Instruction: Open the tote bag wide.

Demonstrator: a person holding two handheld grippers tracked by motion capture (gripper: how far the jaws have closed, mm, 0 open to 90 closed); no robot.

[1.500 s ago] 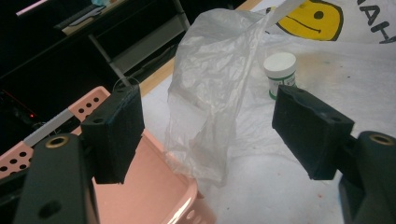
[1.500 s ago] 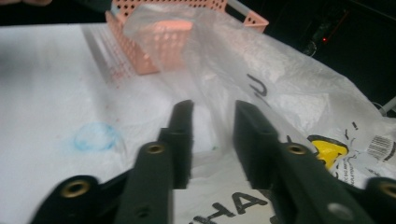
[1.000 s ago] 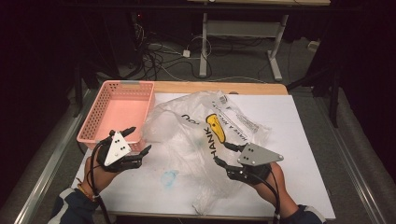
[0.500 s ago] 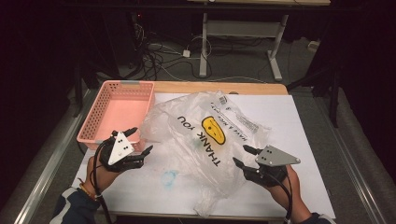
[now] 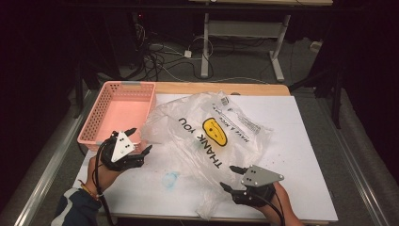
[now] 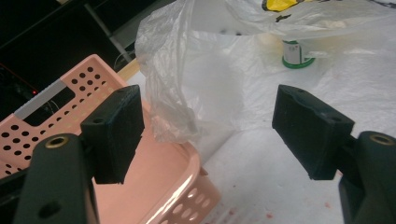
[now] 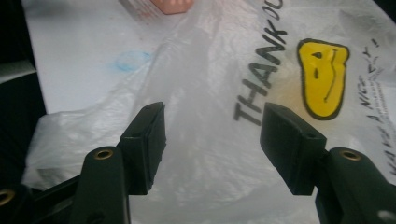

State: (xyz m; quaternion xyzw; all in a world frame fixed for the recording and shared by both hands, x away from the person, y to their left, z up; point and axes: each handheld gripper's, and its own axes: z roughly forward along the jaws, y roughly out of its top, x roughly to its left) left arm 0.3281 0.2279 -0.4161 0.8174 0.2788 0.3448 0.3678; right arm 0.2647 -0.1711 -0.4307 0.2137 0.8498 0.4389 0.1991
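From the high view I have the left gripper (image 5: 139, 141) low over the near left of the table, my hand wrapped under it and the forearm coming in from the bottom edge, sleeve showing at the wrist. It points up and to the right, toward the near right corner of the pink basket (image 5: 117, 110) and the left edge of the plastic bag (image 5: 211, 134). In the left gripper view its jaws stand wide apart with nothing between them; a fold of the bag (image 6: 187, 84) hangs ahead of them, draped over the basket's rim (image 6: 187, 158), not touched by either pad. Under the bag, farther off, a small green-based container (image 6: 295, 53) stands on the white table cover (image 6: 261, 177). The right gripper (image 5: 232, 177) sits near the table's front edge, my hand behind it, pointing left and slightly away from me at the bag's near end. In the right gripper view its jaws are also spread wide, hovering just above the bag (image 7: 210, 140) beside the "THANK YOU" print, gripping nothing. The bag itself lies crumpled across the middle of the table, printed side up.
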